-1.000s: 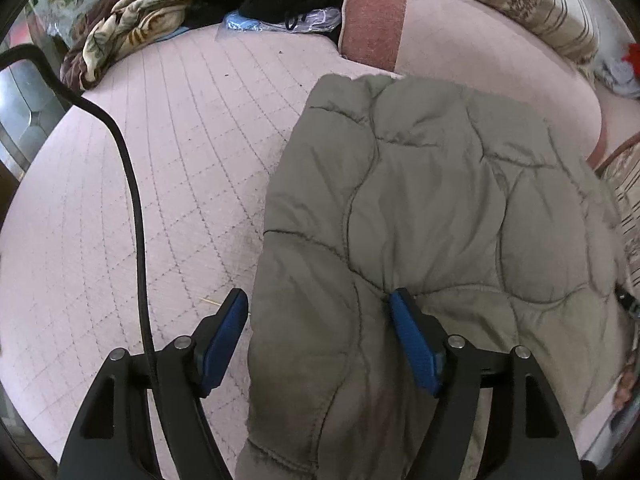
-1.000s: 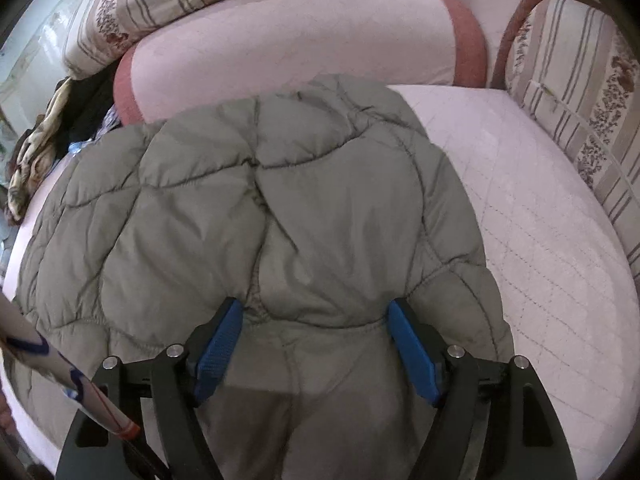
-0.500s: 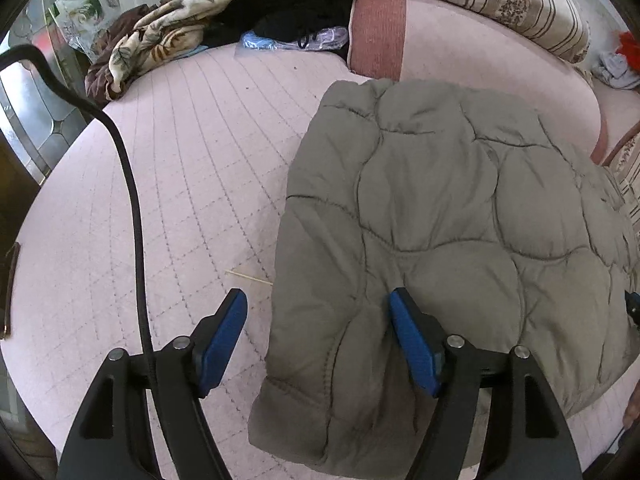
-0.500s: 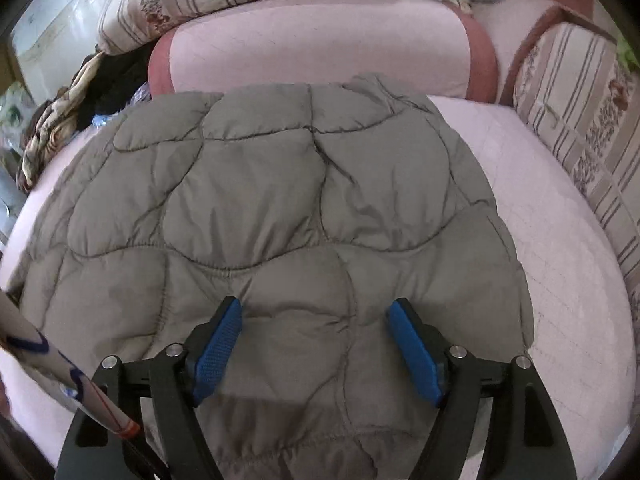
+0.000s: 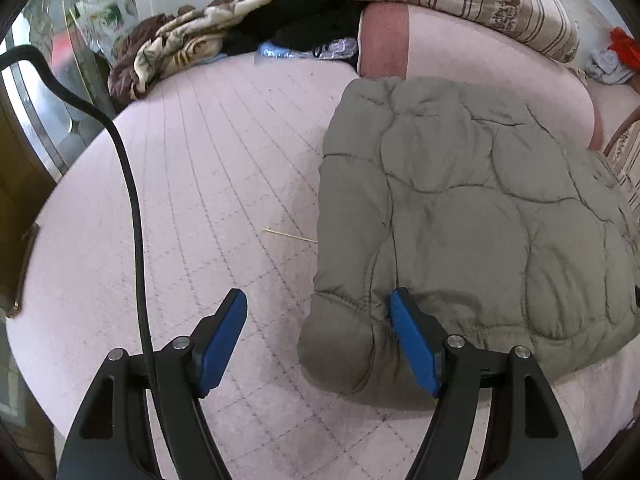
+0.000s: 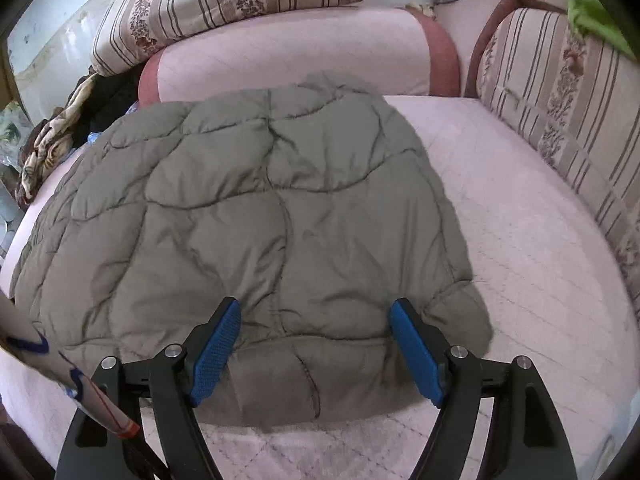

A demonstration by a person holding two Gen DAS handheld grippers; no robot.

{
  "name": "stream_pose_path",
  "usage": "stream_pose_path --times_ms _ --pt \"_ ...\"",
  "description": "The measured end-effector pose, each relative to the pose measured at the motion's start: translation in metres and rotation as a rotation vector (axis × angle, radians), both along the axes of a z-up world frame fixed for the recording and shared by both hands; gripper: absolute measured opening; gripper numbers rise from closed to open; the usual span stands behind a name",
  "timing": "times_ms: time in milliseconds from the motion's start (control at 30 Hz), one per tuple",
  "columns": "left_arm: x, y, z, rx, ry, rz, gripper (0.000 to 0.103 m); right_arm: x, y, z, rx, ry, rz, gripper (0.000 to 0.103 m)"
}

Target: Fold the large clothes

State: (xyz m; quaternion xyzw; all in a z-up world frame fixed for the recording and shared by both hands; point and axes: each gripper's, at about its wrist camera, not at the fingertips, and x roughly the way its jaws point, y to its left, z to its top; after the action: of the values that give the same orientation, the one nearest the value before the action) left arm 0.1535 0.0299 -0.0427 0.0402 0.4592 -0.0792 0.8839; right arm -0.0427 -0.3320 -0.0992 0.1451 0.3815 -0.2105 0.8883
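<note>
In the left wrist view a heap of rumpled clothes (image 5: 188, 48) is sitting at the upper left on the pink quilted bed (image 5: 200, 184), and the grey padded jacket (image 5: 460, 208) is lying folded across the right half. The left tongs (image 5: 318, 338) are opening — the near corner is lying loose between them. The right tongs (image 6: 316, 344) are opening too, hovering over the jacket's (image 6: 248, 216) near hem at lower centre — gripping nothing.

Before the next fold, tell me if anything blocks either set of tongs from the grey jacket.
Nothing visible does. The quilted jacket lies flat on the pink bed cover, its near edge right at the opening left tongs and right tongs. A black cable hangs off left.
</note>
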Motion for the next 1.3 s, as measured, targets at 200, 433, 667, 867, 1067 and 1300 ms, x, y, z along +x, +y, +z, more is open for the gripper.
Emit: stream_pose_path --times_ms 200,433,667,867,1067,1300 --pt "0.001 0.0 0.008 0.014 0.001 0.027 0.078 0.008 -0.001 0.006 -0.01 0.039 -0.008 0.087" --pt "-0.048 0.011 0.049 0.055 -0.193 0.075 0.078 -0.027 0.023 0.026 -0.048 -0.029 -0.022 0.087" --pt "-0.101 0.007 0.085 0.042 -0.324 0.057 0.086 -0.055 0.052 0.026 -0.027 -0.049 -0.015 0.087" --pt "-0.15 0.006 0.118 0.052 -0.517 0.122 0.09 -0.074 0.087 0.025 -0.029 -0.069 0.018 0.087" --pt "-0.185 0.018 0.141 -0.024 -0.595 0.147 0.093 -0.091 0.118 0.028 -0.033 -0.101 0.026 0.087" --pt "-0.218 0.022 0.143 -0.142 -0.591 0.053 0.096 -0.105 0.153 0.031 -0.098 -0.093 0.039 0.087"
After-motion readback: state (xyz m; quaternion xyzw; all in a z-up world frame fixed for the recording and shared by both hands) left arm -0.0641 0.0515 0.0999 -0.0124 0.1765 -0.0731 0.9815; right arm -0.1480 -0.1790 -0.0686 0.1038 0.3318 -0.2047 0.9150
